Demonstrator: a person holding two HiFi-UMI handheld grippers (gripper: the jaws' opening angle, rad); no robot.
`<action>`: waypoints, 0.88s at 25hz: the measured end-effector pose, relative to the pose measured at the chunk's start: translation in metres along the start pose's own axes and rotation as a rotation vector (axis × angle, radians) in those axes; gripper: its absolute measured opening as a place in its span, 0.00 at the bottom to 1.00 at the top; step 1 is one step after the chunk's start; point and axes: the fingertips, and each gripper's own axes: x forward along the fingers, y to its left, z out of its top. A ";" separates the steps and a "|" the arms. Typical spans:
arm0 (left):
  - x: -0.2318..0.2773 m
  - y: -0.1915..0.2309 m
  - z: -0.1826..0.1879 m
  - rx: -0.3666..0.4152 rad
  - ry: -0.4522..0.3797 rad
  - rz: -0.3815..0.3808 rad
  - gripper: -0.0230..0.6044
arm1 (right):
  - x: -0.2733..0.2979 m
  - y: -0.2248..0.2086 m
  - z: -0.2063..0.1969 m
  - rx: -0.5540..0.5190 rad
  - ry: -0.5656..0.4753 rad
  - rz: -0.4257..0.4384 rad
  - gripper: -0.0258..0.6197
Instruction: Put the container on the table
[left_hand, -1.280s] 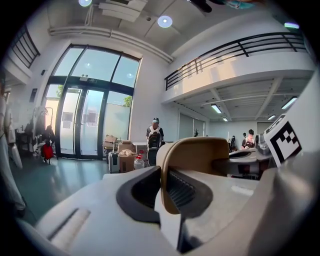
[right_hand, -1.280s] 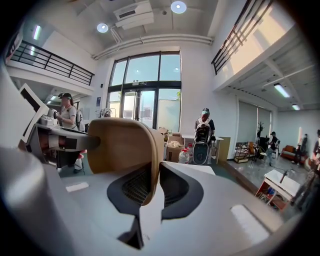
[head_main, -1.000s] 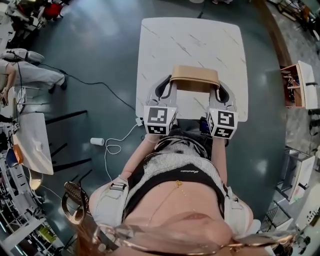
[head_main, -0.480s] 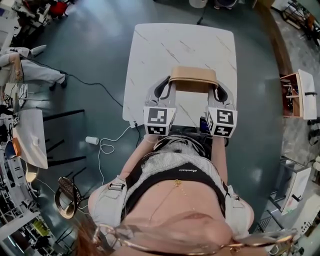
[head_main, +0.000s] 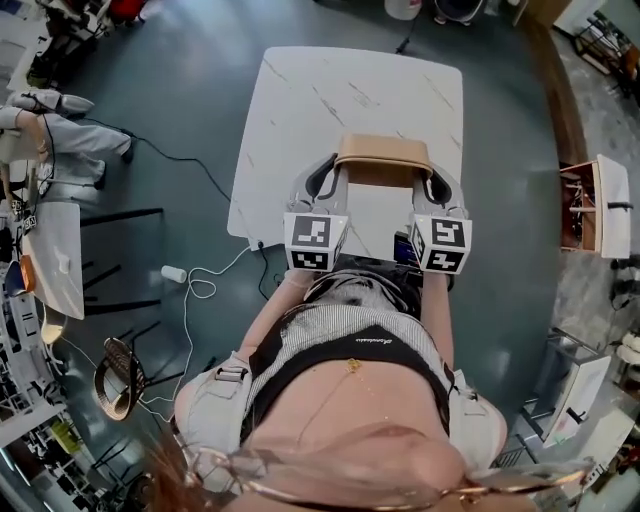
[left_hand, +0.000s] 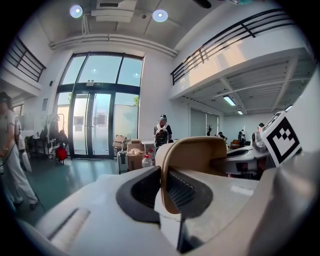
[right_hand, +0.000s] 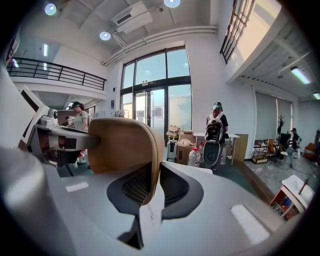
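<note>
While the head view shows the tan container (head_main: 385, 158) over the white table (head_main: 330, 90) near its front edge, long axis left to right, only the gripper views show the left gripper (left_hand: 163, 186) and the right gripper (right_hand: 152, 186) each clamped on an end wall.

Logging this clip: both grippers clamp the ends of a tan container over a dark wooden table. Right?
No: the table is marbled white, not dark wood; the head view shows it. The left gripper and right gripper clamp the tan container by its ends.
</note>
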 end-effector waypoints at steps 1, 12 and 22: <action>0.000 -0.002 -0.001 -0.004 0.000 0.011 0.09 | 0.001 -0.002 -0.001 -0.004 0.000 0.009 0.13; -0.001 0.004 -0.011 -0.033 0.019 0.100 0.08 | 0.014 0.001 -0.005 -0.025 0.010 0.084 0.13; 0.012 0.036 0.001 -0.009 0.005 0.028 0.08 | 0.035 0.016 0.012 -0.009 0.001 0.006 0.13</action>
